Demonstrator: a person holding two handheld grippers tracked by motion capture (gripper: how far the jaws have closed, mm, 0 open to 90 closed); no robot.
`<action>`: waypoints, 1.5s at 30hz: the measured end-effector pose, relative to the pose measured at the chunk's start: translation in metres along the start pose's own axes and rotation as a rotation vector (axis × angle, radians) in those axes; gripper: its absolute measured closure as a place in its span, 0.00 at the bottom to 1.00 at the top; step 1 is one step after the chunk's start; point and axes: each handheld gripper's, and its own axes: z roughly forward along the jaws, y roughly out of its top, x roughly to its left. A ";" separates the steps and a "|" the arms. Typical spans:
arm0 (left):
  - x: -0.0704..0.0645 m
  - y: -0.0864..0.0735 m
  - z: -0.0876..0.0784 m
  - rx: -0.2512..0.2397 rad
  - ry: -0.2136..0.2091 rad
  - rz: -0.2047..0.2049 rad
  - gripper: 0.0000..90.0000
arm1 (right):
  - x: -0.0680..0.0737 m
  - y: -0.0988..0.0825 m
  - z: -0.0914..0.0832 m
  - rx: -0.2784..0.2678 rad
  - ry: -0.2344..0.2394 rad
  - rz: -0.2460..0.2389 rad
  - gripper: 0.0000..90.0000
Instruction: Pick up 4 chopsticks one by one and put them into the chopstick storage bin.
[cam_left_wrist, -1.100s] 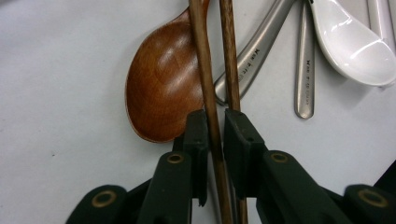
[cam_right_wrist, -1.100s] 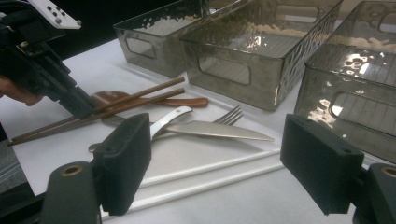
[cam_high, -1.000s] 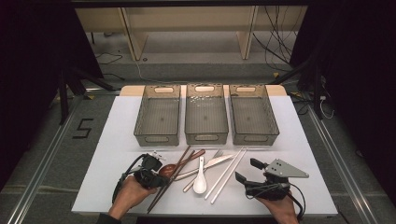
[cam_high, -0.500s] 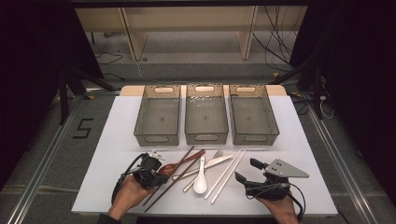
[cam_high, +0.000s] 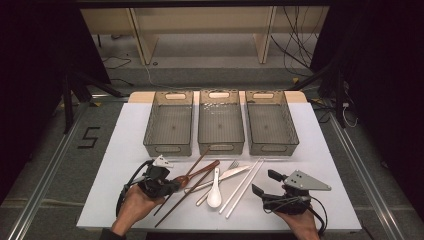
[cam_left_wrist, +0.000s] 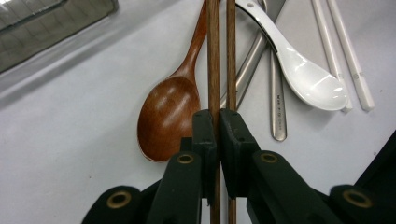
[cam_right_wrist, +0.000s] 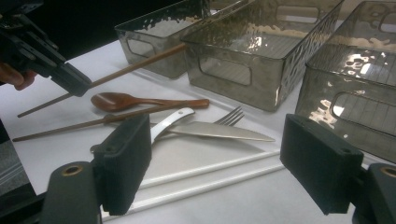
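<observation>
Low over the table, left claw clamps one wooden chopstick; right claw gapes wide.

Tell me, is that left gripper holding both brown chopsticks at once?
No: in the left gripper view, the left gripper pinches one brown chopstick, while the second brown chopstick runs beside it, outside the jaws.

The setting is a laboratory recording bay, not a home. A white table stands between black curtains at frame left and right. Loose cables run at upper right; a floor marking "5" sits at left.
</observation>
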 end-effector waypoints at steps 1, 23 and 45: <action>0.000 0.001 -0.002 -0.009 -0.002 0.000 0.94 | 0.000 0.000 0.000 0.000 0.000 0.000 0.28; 0.034 0.027 -0.031 -0.162 0.033 -0.046 0.94 | -0.001 0.000 0.000 -0.008 0.002 0.010 0.28; 0.085 0.068 -0.045 -0.233 0.126 -0.105 0.94 | -0.002 0.000 0.000 -0.004 0.004 0.017 0.28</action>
